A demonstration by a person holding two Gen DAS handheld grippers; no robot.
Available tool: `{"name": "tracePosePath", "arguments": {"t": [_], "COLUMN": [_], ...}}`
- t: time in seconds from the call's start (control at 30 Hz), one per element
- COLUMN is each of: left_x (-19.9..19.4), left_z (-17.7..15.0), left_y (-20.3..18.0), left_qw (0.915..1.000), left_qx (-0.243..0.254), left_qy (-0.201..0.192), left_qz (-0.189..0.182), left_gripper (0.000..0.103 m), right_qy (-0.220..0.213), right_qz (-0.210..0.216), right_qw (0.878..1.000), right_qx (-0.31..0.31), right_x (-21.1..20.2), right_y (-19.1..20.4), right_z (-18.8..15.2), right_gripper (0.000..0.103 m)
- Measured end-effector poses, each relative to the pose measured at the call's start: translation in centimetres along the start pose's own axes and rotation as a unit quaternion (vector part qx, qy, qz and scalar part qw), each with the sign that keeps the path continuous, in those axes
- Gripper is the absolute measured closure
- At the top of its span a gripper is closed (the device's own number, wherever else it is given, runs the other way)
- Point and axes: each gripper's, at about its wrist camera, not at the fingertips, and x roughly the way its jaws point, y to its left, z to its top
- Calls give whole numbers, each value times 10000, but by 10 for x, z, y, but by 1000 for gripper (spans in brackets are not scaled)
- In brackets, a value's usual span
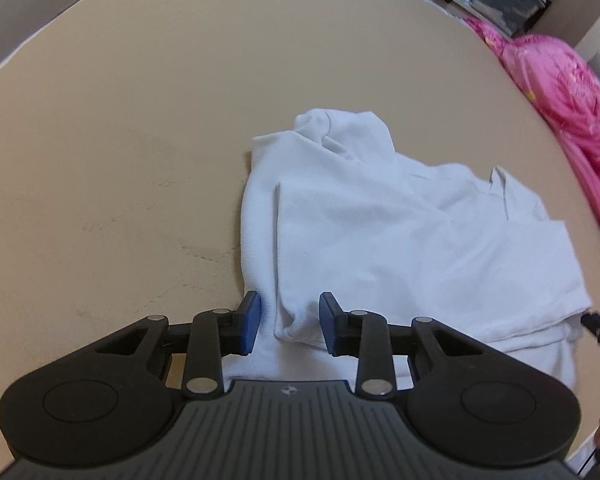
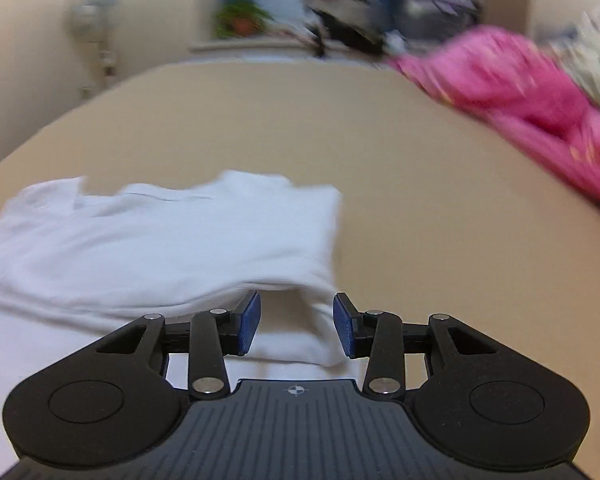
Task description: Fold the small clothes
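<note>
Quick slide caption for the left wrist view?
Left tongs open over a corner of the half-folded white shirt on the beige table.

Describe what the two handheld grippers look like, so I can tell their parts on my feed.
Both look alike. The left gripper and right gripper have black linkage arms with silver pivot pins, blue ribbed pads on the fingers, two round black lobes, and a dark grey ridged body bearing a small crosshair mark. No sleeves show.

A broad beige desk with a matte, faintly scuffed top carries 2 cloth items. A white garment, partly folded and rumpled, lies flat near its front edge. A pink patterned fabric is heaped along its right side, apart from the white one.
</note>
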Motion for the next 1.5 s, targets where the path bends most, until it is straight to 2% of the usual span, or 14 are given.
{"name": "tracePosePath", "arguments": {"t": [0.2,0.27,0.43,0.5,0.57,0.63,0.77,0.83,0.97,1.0,1.2,1.33,1.4,1.5], "left_x": [-6,-19,-58,-46,-37,-35,-24,-12,1,-2,-44,-24,-32,-36], "left_z": [-3,-2,-3,-6,-5,-2,0,0,-4,-5,-13,-22,-20,-18], "left_y": [-12,-15,-7,-3,2,8,11,8,4,2,2,-10,-19,-25], "left_qw": [9970,9935,9932,9959,9985,9995,9991,9993,9997,9999,9989,9987,9954,9949], "left_qx": [554,698,513,493,266,3,-236,-257,-159,-67,5,248,449,499], "left_qy": [-246,-532,-976,-646,-397,-326,-128,18,144,93,-450,-146,-521,-837], "left_qz": [483,731,373,398,265,18,-316,-283,-120,-100,-110,412,663,264], "left_gripper": [103,103,103,103,103,97,87,87,87,103,103,101,101,96], "right_qy": [-125,-328,-849,-442,1173,1035,-277,-492,41,243,259,445,285,399], "right_qz": [-415,-216,-39,-55,-523,-765,92,400,471,339,264,219,151,25], "right_qw": [9970,9975,9953,9975,9886,9905,9982,9962,9972,9977,9982,9974,9979,9984], "right_qx": [-635,-596,-456,-546,-783,-487,524,604,578,531,479,524,556,393], "right_x": [20,10,-29,-20,19,14,-23,-21,19,27,28,33,27,30], "right_y": [15,10,-3,-5,-12,-19,-29,-27,-15,-13,-3,-8,-8,-7], "right_z": [-1,2,14,9,-13,-8,15,16,8,4,7,3,7,0], "right_gripper": [63,99,99,98,99,97,84,79,79,79,79,81,81,82]}}
